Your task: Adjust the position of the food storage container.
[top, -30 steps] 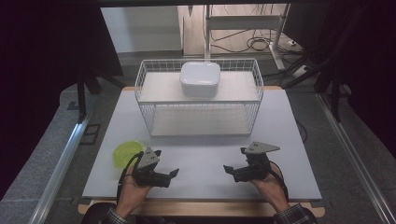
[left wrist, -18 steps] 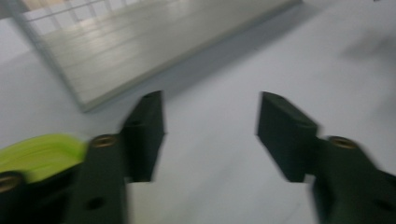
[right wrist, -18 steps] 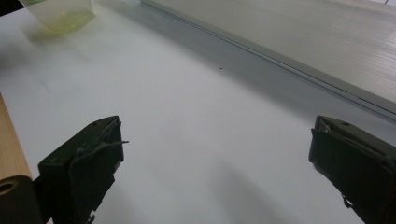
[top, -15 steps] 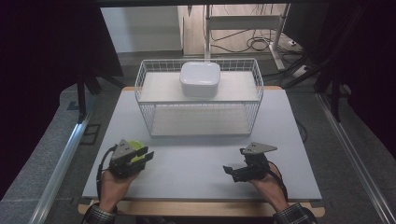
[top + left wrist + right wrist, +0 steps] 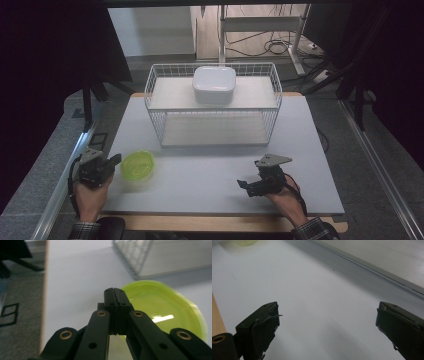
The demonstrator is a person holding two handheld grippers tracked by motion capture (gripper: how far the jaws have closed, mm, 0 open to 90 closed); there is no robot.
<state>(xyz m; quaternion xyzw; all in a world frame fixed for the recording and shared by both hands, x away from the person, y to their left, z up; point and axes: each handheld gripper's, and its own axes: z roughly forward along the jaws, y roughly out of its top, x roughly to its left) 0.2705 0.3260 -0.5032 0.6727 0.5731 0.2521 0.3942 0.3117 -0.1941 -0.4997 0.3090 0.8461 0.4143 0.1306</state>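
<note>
- A pale grey table (image 5: 210, 175) with a wooden edge along my side carries everything, set on a grey carpeted floor with dark drapes on both flanks.
- A white wire basket (image 5: 215, 107) stands across the far middle of the table, long side facing me, its mesh corner also visible in my left gripper view (image 5: 132, 255).
- A white lidded container (image 5: 214, 84) sits on the raised shelf of the basket, at its far centre.
- A translucent lime-green bowl (image 5: 138, 164) rests upright on the table near the front left, well clear of the basket's near left corner; it appears blurred in my left gripper view (image 5: 172, 312).
- My left hand (image 5: 91, 192) comes in at the table's front left corner, holding my left gripper (image 5: 114, 161) just beside the bowl's left rim. In my left gripper view (image 5: 115, 291) the two black jaws are pressed together with nothing between them, their tips just at the bowl's near rim; whether they touch it I cannot tell.
- My right hand (image 5: 282, 195) rests at the front right of the table, well apart from the bowl, holding my right gripper (image 5: 246, 186) pointed left. In my right gripper view (image 5: 327, 315) the jaws stand wide apart over bare table, gripping nothing.
</note>
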